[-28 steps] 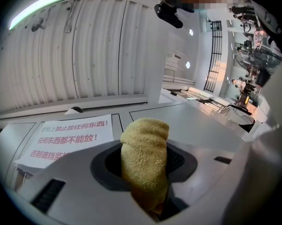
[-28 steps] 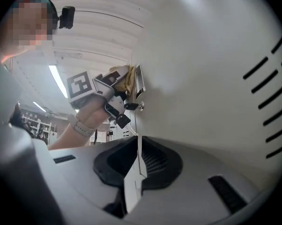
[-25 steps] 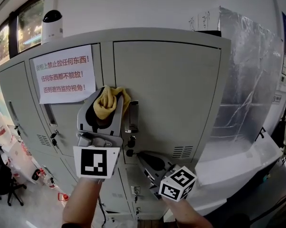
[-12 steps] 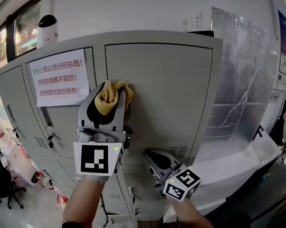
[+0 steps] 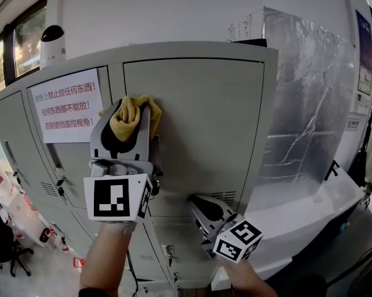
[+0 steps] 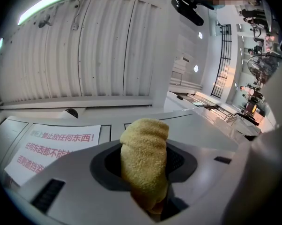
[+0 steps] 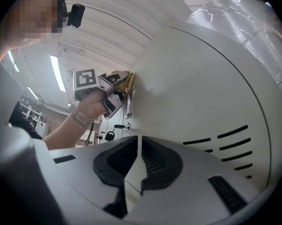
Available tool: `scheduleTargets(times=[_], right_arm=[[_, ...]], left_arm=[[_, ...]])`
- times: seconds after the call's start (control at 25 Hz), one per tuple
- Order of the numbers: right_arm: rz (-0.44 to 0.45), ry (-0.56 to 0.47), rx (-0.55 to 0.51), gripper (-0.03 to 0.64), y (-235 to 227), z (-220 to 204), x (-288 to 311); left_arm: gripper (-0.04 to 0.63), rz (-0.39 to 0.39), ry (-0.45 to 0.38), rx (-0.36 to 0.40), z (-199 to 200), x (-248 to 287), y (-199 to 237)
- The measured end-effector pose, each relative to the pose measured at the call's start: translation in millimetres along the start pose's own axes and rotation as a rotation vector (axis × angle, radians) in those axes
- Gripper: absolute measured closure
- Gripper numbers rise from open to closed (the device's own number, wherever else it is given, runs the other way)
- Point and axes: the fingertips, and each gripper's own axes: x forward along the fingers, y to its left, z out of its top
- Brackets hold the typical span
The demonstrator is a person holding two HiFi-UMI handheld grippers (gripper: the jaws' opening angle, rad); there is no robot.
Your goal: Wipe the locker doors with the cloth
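Observation:
A yellow cloth (image 5: 128, 116) is pinched in my left gripper (image 5: 129, 124), which is shut on it and presses it against the grey locker door (image 5: 201, 122) near the door's upper left edge. The left gripper view shows the cloth (image 6: 144, 156) bulging up between the jaws of the left gripper (image 6: 145, 144). My right gripper (image 5: 203, 208) hangs lower, by the door's vent slots (image 5: 226, 197), its jaws shut and empty. The right gripper (image 7: 140, 149) looks up along the door at the cloth (image 7: 128, 81) and the left gripper (image 7: 106, 92).
A paper notice (image 5: 65, 107) with red print is taped to the neighbouring door on the left. A white camera device (image 5: 52, 45) stands on the locker top. A silver foil panel (image 5: 306, 104) and a white ledge (image 5: 309, 218) lie to the right. Lower lockers sit beneath.
My left gripper has slid the cloth a little upward along the door's left edge. The right gripper has stayed low by the vents. My head view has drifted rightward.

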Motion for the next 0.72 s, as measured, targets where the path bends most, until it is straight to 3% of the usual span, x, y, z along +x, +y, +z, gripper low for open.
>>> scheduleTargets(times=[0.44, 0.72], right_arm=[[0.008, -0.005, 0.004, 0.578, -0.1, 1.3, 0.6], [0.006, -0.014, 0.005, 0.578, -2.4, 4.1, 1.7]], left_arm=[[0.445, -0.052, -0.001, 0.006, 24.1, 23.8, 16.6], [0.445, -0.078, -0.004, -0.028, 33.1, 32.2, 23.3]])
